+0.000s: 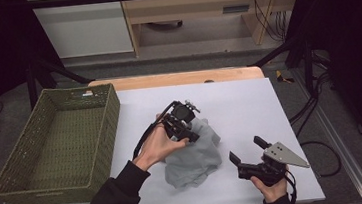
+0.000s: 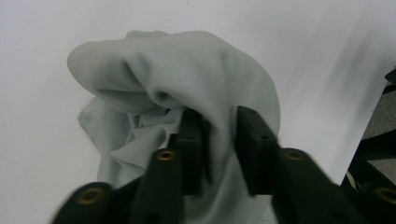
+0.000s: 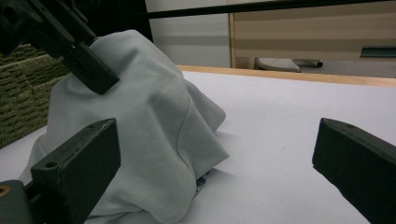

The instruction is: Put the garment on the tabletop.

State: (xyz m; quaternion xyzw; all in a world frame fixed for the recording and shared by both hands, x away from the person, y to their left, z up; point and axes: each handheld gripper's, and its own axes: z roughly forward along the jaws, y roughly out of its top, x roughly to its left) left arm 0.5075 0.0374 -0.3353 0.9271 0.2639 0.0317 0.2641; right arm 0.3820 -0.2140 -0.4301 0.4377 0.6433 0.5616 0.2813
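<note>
- The left gripper (image 2: 218, 149) is seen clamped on a fold of the grey cloth (image 2: 187, 79); fabric is pinched between its two jaws, and the fold is drawn up into a peak above the rest of the cloth.
- In the high view the left gripper (image 1: 188, 131) is found at the far upper edge of the cloth (image 1: 194, 158), with the hand (image 1: 160, 144) behind it, toward the basket side.
- The right gripper (image 1: 248, 156) is held with its jaws spread wide and nothing between them; it is placed just to the right of the cloth, near but not touching it, and pointed toward it.
- From the right gripper view, the cloth (image 3: 140, 140) is seen as a raised mound, with the lower hem resting on the white sheet (image 3: 289, 140).
- The cloth lies crumpled near the middle of the sheet (image 1: 239, 101), most of its bulk resting on that sheet.
- A woven basket (image 1: 100, 140) stands to the left of the cloth, well apart from it, and nothing is seen inside it.
- Progress is judged to be early: a first hold on the cloth has been made and a corner lifted, but the cloth is not spread, folded or moved away.
- A second hold by the right gripper appears to be what is left before the cloth can be handled with both, whether for folding or for carrying to the basket; which of these is meant cannot be told.
</note>
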